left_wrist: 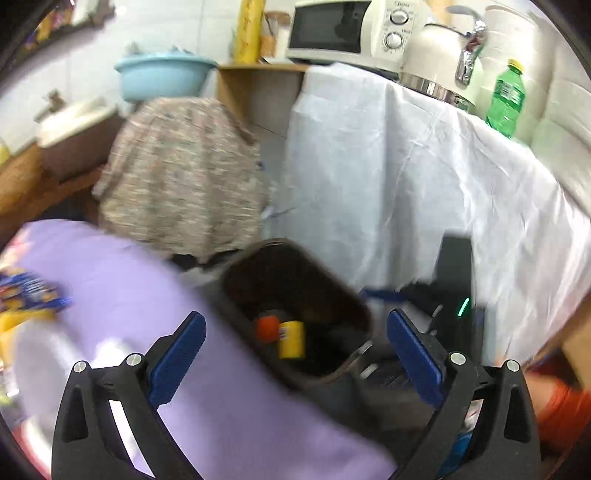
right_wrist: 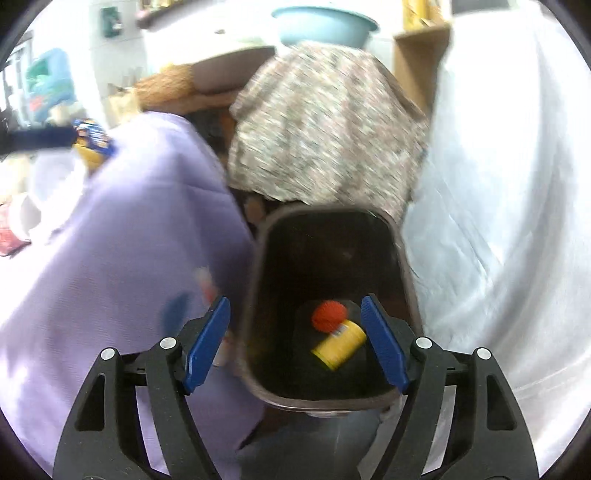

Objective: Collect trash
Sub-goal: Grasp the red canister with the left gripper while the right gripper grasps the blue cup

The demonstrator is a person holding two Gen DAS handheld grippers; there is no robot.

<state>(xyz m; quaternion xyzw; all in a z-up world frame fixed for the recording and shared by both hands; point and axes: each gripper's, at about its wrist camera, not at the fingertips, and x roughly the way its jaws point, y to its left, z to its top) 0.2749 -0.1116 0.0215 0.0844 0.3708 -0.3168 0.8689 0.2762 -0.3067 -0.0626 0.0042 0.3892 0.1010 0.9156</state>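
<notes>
A dark trash bin [left_wrist: 354, 295] [right_wrist: 258, 295] stands on the floor between a lilac-covered table and a white-draped counter. Inside it lie a yellow can [left_wrist: 291, 339] [right_wrist: 340, 345] and an orange-red item [left_wrist: 266, 328] [right_wrist: 328, 316]. My left gripper [left_wrist: 295, 347] is open and empty above the bin's mouth. My right gripper [right_wrist: 295, 343] is open and empty, directly over the bin. A blue snack wrapper [left_wrist: 29, 291] [right_wrist: 92, 136] lies on the lilac table at the left, on something yellow.
The lilac cloth [left_wrist: 147, 295] [right_wrist: 110, 240] covers the table at left. A patterned cloth [left_wrist: 184, 173] [right_wrist: 325, 125] drapes something behind the bin. The white cloth [left_wrist: 406, 166] [right_wrist: 498, 184] hangs at right, with a microwave [left_wrist: 340, 29], kettle [left_wrist: 439, 55] and green bottle [left_wrist: 506, 99] above.
</notes>
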